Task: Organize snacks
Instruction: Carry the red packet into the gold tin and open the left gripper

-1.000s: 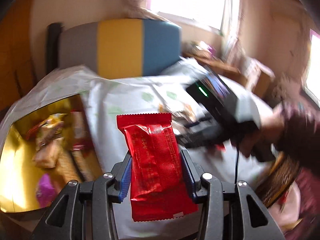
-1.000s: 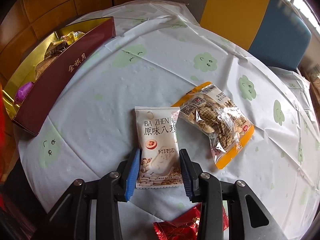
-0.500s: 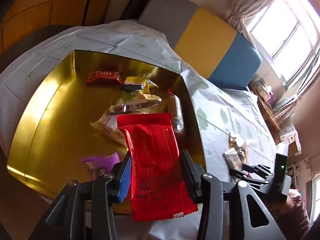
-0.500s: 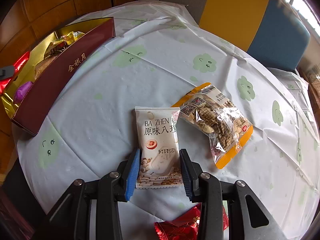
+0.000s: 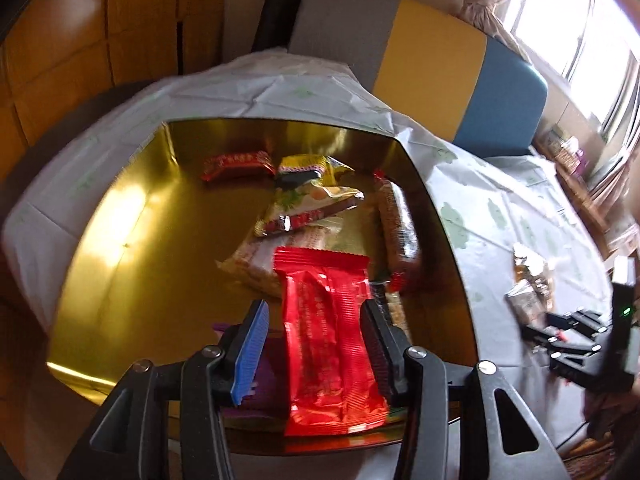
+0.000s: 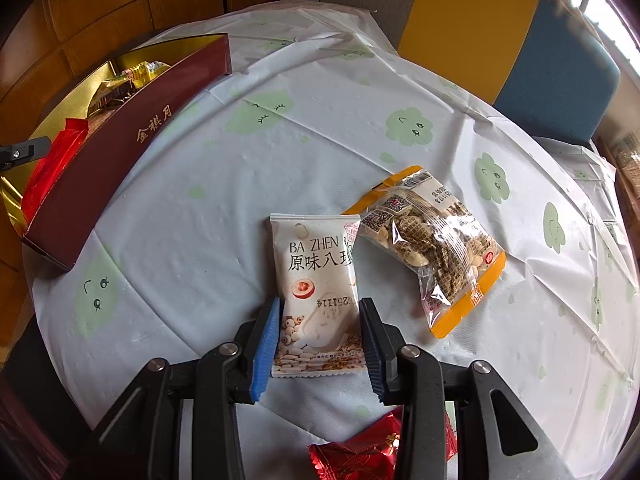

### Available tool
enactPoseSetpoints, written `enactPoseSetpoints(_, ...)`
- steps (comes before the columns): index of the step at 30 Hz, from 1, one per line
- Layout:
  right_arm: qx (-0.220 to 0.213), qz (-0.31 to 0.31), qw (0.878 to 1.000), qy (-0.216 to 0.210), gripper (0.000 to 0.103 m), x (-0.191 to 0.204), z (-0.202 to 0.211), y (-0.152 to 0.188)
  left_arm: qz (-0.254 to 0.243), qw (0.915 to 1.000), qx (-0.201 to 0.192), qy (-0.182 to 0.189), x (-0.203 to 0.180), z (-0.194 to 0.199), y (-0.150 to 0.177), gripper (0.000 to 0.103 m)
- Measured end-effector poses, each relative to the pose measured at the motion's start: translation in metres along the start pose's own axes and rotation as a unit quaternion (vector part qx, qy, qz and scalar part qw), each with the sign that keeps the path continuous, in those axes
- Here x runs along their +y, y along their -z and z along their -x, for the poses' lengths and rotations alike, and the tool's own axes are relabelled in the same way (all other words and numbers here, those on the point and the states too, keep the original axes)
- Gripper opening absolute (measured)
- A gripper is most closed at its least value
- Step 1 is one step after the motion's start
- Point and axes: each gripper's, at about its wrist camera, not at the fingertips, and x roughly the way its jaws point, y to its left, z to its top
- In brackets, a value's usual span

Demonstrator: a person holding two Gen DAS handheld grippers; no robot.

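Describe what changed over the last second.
The left gripper swung the red packet from over the table to above the gold box; its blue pad now stands clear of it. The right gripper stays clamped on the white packet; the biscuit bag is unmoved.

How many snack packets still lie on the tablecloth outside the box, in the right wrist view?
3: white packet between right gripper fingers; clear orange-edged packet beside it; red foil packet at bottom edge, partly hidden.

Pale tablecloth (image 6: 320,128) with green cloud faces; grey-yellow-blue chair back (image 5: 432,76) behind; curtained window (image 5: 560,12).

home; sofa (image 5: 440,64), curtained window (image 5: 568,12)
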Motion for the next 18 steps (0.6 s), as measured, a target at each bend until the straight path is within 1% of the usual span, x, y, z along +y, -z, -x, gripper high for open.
enactPoseSetpoints(2,0.000,0.000,1.000,0.000,0.039,0.000,0.000,0.000,-0.016,0.9997,-0.009,-0.014,-0.005,0.005,0.003,0.047)
enactPoseSetpoints(5,-0.001,0.001,1.000,0.002,0.039,0.000,0.000,0.000,-0.031,0.9991,-0.020,-0.023,-0.012,0.013,0.006,0.047)
enactPoseSetpoints(8,-0.002,0.003,1.000,0.003,0.039,0.000,0.000,0.000,-0.040,0.9986,-0.027,-0.023,-0.017,0.020,0.007,0.047)
enactPoseSetpoints(18,-0.003,0.003,1.000,0.004,0.039,0.000,0.001,0.000,-0.048,0.9981,-0.033,-0.021,-0.024,0.029,0.011,0.047)
